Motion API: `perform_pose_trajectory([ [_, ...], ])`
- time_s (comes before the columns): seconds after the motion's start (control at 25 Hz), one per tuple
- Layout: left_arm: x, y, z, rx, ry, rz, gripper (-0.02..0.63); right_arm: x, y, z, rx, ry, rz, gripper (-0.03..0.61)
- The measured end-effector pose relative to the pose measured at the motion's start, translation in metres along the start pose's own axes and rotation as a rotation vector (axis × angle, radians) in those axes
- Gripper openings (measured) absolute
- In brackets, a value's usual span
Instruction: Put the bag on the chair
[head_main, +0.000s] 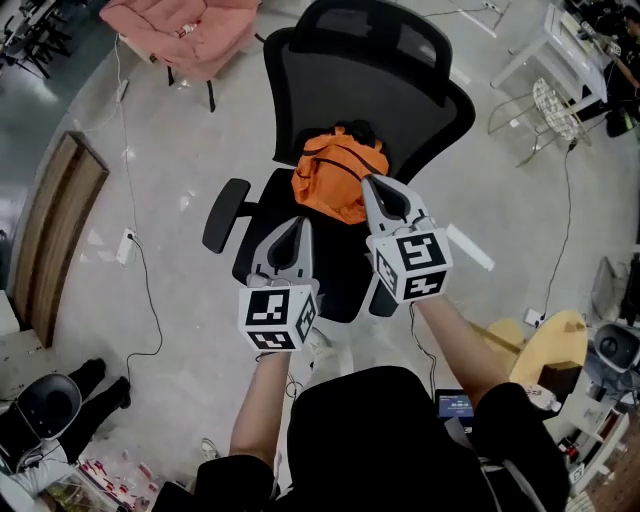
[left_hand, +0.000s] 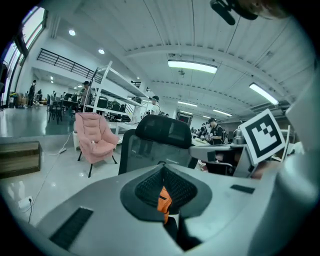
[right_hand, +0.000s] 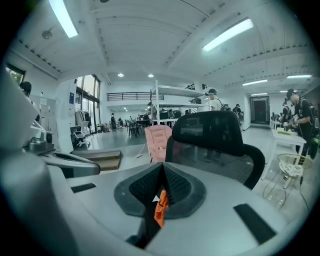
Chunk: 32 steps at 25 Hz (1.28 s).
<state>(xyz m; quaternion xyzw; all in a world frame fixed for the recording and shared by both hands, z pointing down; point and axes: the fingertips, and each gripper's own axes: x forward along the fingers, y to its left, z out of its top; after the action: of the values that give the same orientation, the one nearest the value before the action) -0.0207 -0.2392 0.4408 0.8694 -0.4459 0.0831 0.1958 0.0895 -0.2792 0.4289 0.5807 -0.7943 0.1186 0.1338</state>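
The pale floor (head_main: 180, 150) fills most of the head view, and on it stands a black office chair (head_main: 370, 80) with a mesh back and a headrest, its seat facing the person. To the upper left, well apart from it, is a pink armchair (head_main: 190, 30), and a wooden bench (head_main: 55, 235) lies along the left edge with a white power strip (head_main: 125, 245) and its cable on the floor beside it. A white surface (head_main: 560, 50) and a wire chair (head_main: 555, 105) stand at the upper right. The orange bag (head_main: 335, 175) sits on the office chair's seat, bunched up against the foot of the backrest, with a dark strap showing at its top. The right tongs (head_main: 368, 182) hang over the bag's right edge, pointing towards the backrest. The left tongs (head_main: 296, 228) are held just beside them over the front of the seat, nearer the person than the bag. In each gripper view the jaws are pressed together with nothing between the pads. Only a thin sliver of the orange bag shows through the slot beneath them, and the chair's back rises beyond. Both tongs are therefore closed and empty, and the bag rests on the seat.
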Motion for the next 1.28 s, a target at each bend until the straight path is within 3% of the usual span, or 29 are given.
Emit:
perform_pose_trajectory([
  [0.72, -0.147, -0.025, 0.063, 0.084, -0.176, -0.022, 0.011, -0.126, 0.114, 0.074, -0.023, -0.192, 0.007, 0.000],
  [1.28, -0.236, -0.043, 0.085, 0.156, -0.255, -0.063, 0.011, -0.188, 0.180, 0.088, -0.052, -0.257, -0.009, 0.001],
])
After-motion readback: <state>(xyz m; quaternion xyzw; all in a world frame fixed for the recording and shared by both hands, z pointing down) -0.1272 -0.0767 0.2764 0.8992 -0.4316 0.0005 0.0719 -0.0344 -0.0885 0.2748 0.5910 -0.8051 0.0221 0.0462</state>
